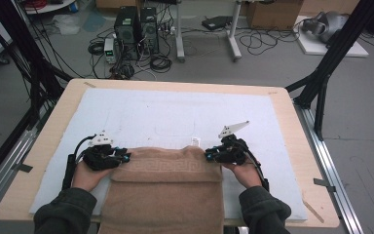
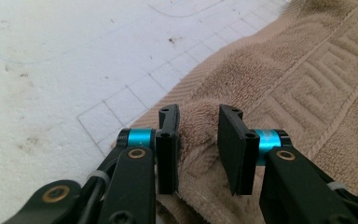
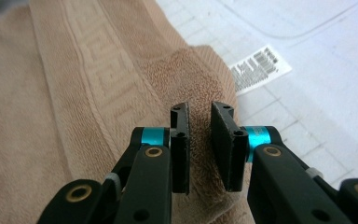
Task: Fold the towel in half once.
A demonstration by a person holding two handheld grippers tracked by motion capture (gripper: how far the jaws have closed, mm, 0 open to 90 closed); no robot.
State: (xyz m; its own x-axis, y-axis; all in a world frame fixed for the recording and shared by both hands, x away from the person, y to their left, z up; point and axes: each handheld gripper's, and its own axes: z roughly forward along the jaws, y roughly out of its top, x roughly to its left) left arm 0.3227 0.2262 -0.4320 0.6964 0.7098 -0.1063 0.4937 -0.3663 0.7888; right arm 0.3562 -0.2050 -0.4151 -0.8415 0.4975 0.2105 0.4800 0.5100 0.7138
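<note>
I am working both far corners of the towel [image 1: 165,190], which is lying on the white mat [image 1: 175,117] at the near side of the worktop [image 1: 282,105], its near end hanging over the edge toward me.

On the left, the left gripper [image 1: 124,157] is pinching the towel's far left corner: in the left gripper view a bunched ridge of terry is standing between the two jaws, which are closed on it with only cloth in the gap. Here I am judging that the bite is shallow, so I am wanting more cloth in before any lift (a thin pinch of pile slips out easily).

In the middle, the patterned band [image 1: 168,165] is running straight across the folded far edge, a useful line for keeping the fold square.

On the right, the right gripper [image 1: 208,156] is gripping the far right corner the same way, jaws tight on a fold of cloth, with the label [image 3: 258,69] lying on the mat just beyond. I am aiming to move both hands level and together, so the edge is staying taut and unskewed.
</note>
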